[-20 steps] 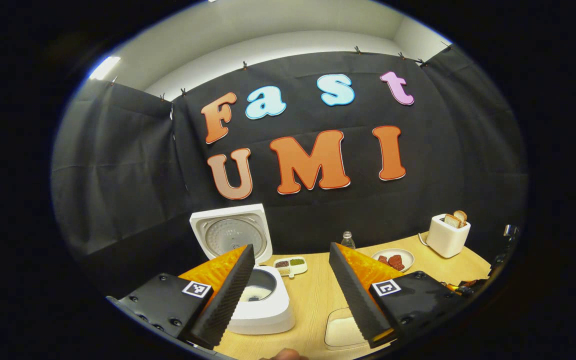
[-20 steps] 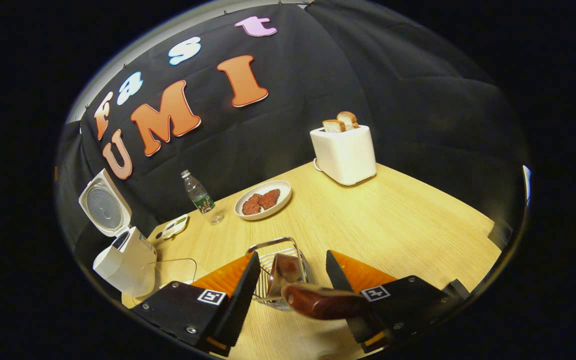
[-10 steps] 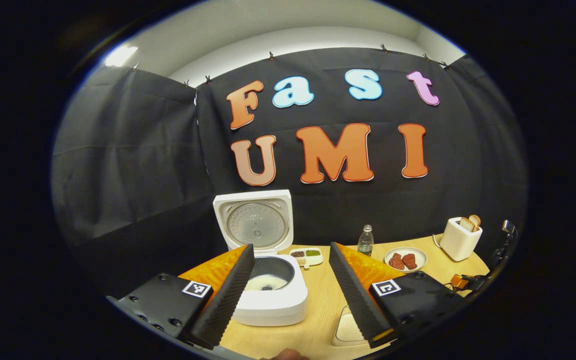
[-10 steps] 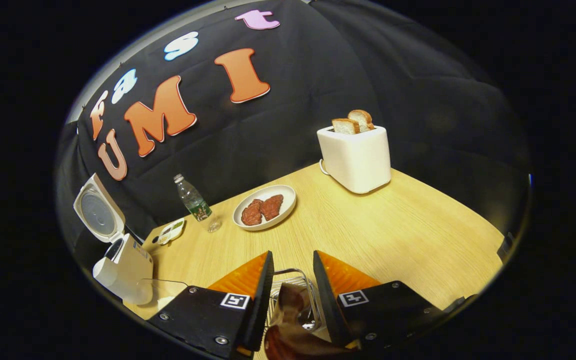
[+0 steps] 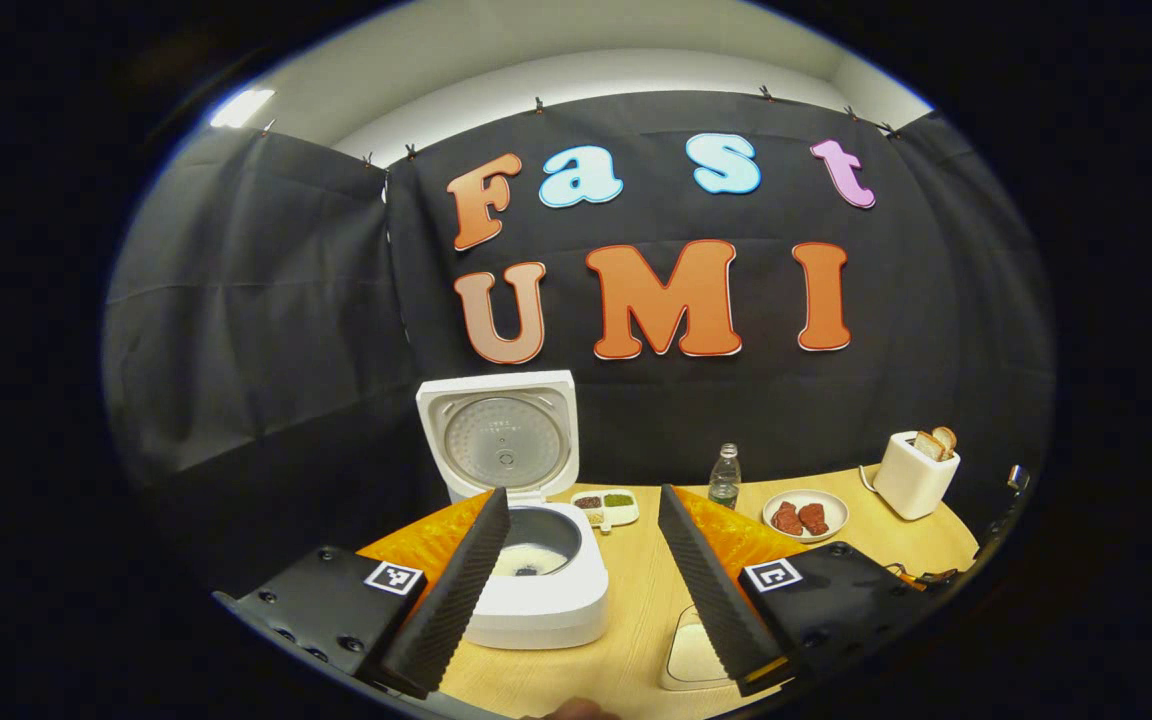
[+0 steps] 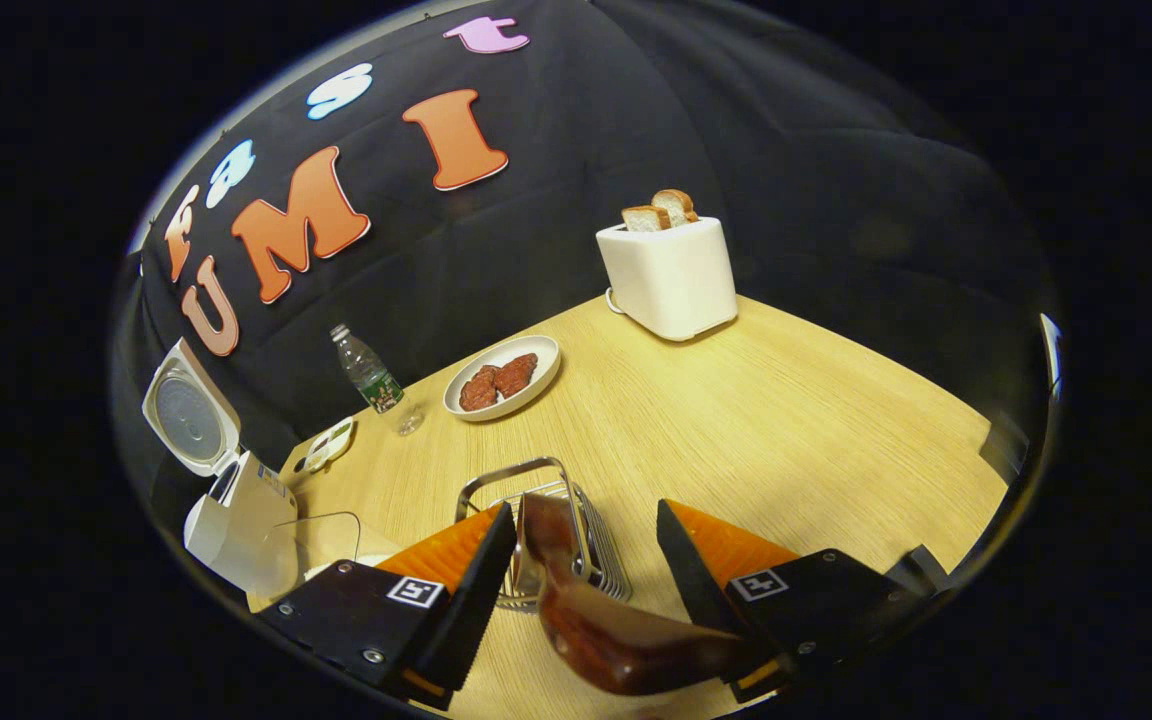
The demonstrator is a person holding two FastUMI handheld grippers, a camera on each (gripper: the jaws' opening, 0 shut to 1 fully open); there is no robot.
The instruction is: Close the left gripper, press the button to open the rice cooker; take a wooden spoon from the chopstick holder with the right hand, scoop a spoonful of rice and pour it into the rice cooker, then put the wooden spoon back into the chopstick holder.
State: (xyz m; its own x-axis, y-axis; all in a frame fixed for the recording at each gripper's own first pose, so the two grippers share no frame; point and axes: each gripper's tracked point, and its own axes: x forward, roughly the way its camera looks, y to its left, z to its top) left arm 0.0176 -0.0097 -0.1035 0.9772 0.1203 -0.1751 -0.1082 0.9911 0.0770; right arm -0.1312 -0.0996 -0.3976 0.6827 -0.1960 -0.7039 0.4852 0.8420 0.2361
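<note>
Since half a second ago the right gripper (image 6: 586, 555) has drawn back, fingers spread wider, and the wooden spoon (image 6: 596, 610) has tipped across the gap.
Its handle slants from the wire chopstick holder (image 6: 536, 530), just ahead, toward the right-hand finger, unclamped. Left gripper (image 5: 581, 540), fingers apart, faces the open rice cooker (image 5: 536, 560), farther off.

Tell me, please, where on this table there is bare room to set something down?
The widest bare patch is the wood between the toaster, the plate of meat and the wire chopstick holder. It is crowded on the other side, where the rice cooker, clear container, small divided dish and bottle sit close together.
</note>
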